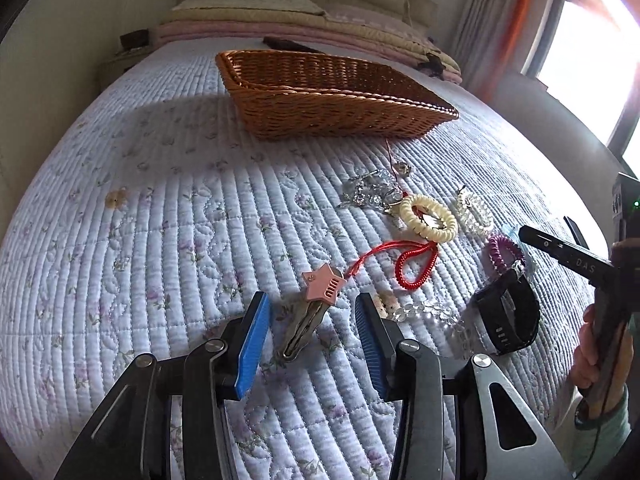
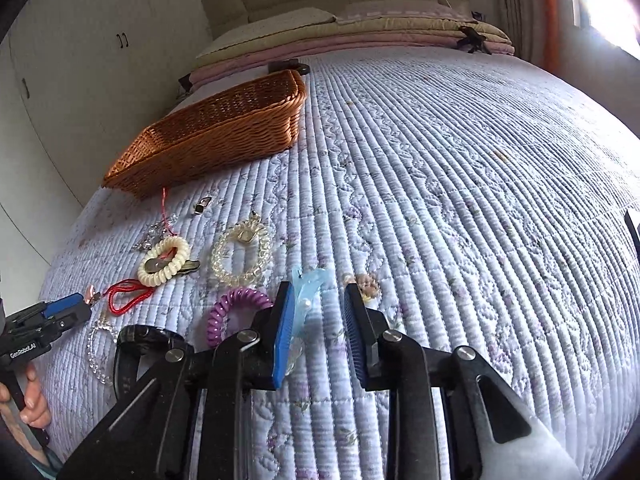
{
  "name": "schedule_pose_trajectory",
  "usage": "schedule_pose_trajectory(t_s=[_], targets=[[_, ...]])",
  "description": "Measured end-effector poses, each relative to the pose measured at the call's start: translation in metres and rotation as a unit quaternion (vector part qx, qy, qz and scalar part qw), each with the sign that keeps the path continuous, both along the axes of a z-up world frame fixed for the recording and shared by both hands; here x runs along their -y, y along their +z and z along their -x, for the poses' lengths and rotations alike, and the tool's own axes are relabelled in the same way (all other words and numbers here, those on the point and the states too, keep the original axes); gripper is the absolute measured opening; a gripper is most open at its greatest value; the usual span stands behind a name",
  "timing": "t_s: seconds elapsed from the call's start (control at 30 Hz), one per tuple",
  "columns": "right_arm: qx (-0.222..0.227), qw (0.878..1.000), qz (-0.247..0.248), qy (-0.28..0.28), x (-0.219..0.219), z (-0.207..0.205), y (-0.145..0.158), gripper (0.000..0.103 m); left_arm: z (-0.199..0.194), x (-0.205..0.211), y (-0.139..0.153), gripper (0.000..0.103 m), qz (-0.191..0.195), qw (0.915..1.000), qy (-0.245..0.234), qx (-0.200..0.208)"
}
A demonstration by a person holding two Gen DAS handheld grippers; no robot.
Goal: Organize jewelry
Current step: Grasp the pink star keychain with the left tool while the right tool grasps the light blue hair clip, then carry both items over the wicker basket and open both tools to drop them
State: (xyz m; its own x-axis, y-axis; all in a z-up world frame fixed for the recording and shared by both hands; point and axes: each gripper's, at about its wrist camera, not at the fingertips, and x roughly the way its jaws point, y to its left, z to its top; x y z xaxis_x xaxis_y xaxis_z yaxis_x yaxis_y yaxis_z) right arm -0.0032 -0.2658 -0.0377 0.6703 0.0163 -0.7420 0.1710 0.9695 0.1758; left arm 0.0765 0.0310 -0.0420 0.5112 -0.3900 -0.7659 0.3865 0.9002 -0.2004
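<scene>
Two hand-held grippers over jewelry laid out on a pale quilted floral bedspread (image 1: 160,240).

Left gripper (image 1: 312,332), blue-padded jaws apart and gripping nothing: between them lies a bunch of metal keys (image 1: 298,330) with a pink star-shaped tag (image 1: 324,282) on a red cord and coil loop (image 1: 412,264). Right gripper (image 2: 320,332), jaws parted and nothing clamped: its left pad stands against a pale blue translucent hair clip with pearls (image 2: 310,284); a small pinkish charm (image 2: 368,286) lies by the right pad. Near: purple spiral band (image 2: 236,308), black wristwatch (image 1: 508,316), clear bead bracelet (image 1: 424,310), cream spiral band (image 1: 428,216), clear spiral band with gold charm (image 2: 242,252), silver crystal piece (image 1: 372,190). Farther back: brown woven wicker basket (image 1: 332,108); none of these pieces shows inside it.
</scene>
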Motion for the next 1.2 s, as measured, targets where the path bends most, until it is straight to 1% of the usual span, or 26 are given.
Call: schedule_pose_trajectory(t_s=[0.03, 0.13, 0.2, 0.27, 0.3, 0.33, 0.5, 0.53, 0.6, 0.67, 0.77, 0.87, 1.0, 1.1, 1.2], targets=[[-0.007, 1.000, 0.004, 0.007, -0.003, -0.004, -0.001, 0.029, 0.000, 0.001, 0.000, 0.045, -0.003, 1.0000, 0.000, 0.001], [-0.022, 0.999, 0.037, 0.022, -0.013, -0.010, -0.007, 0.029, 0.000, 0.003, 0.000, 0.045, -0.009, 0.9999, -0.001, 0.005], [-0.023, 0.998, 0.058, 0.025, -0.020, -0.009, -0.008, 0.029, 0.001, 0.003, -0.002, 0.045, -0.009, 0.9999, -0.003, 0.006], [-0.021, 0.997, 0.067, 0.030, -0.024, -0.007, -0.007, 0.028, 0.001, 0.004, -0.003, 0.045, -0.010, 0.9999, -0.004, 0.007], [-0.018, 0.997, 0.069, 0.030, -0.025, -0.006, -0.008, 0.020, 0.001, 0.004, -0.003, 0.045, -0.012, 0.9999, -0.004, 0.006], [-0.015, 0.997, 0.072, 0.031, -0.025, -0.005, -0.008, 0.015, 0.002, 0.003, -0.004, 0.045, -0.012, 0.9999, -0.004, 0.008], [-0.002, 0.998, 0.058, 0.037, -0.022, -0.002, -0.009, 0.014, 0.001, 0.005, -0.006, 0.043, -0.019, 0.9997, 0.000, 0.013], [-0.001, 0.998, 0.055, 0.039, -0.022, -0.002, -0.009, 0.014, 0.000, 0.007, -0.006, 0.042, -0.022, 0.9997, 0.002, 0.014], [0.002, 0.998, 0.053, 0.041, -0.022, -0.004, -0.010, 0.014, 0.000, 0.010, -0.006, 0.035, -0.033, 0.9992, 0.008, 0.021], [0.005, 0.998, 0.056, 0.041, -0.024, -0.004, -0.010, 0.014, 0.001, 0.012, -0.005, 0.017, -0.038, 0.9989, 0.012, 0.026], [0.013, 0.998, 0.052, 0.040, -0.021, 0.000, -0.008, 0.014, 0.002, 0.012, -0.004, 0.016, -0.033, 0.9988, 0.016, 0.032], [0.031, 0.998, 0.042, 0.040, -0.017, 0.006, -0.003, 0.014, 0.005, 0.008, 0.001, 0.016, -0.026, 0.9982, 0.030, 0.044], [0.058, 0.997, 0.037, 0.047, -0.016, 0.012, 0.015, 0.014, 0.011, 0.004, 0.023, 0.016, 0.006, 0.9969, 0.040, 0.068], [0.084, 0.994, 0.040, 0.055, -0.019, 0.009, 0.039, 0.014, 0.014, 0.009, 0.054, 0.016, 0.017, 0.9939, 0.039, 0.102], [0.104, 0.990, 0.052, 0.073, -0.027, -0.009, 0.068, 0.014, 0.004, 0.019, 0.092, 0.016, 0.019, 0.9904, 0.038, 0.132]])
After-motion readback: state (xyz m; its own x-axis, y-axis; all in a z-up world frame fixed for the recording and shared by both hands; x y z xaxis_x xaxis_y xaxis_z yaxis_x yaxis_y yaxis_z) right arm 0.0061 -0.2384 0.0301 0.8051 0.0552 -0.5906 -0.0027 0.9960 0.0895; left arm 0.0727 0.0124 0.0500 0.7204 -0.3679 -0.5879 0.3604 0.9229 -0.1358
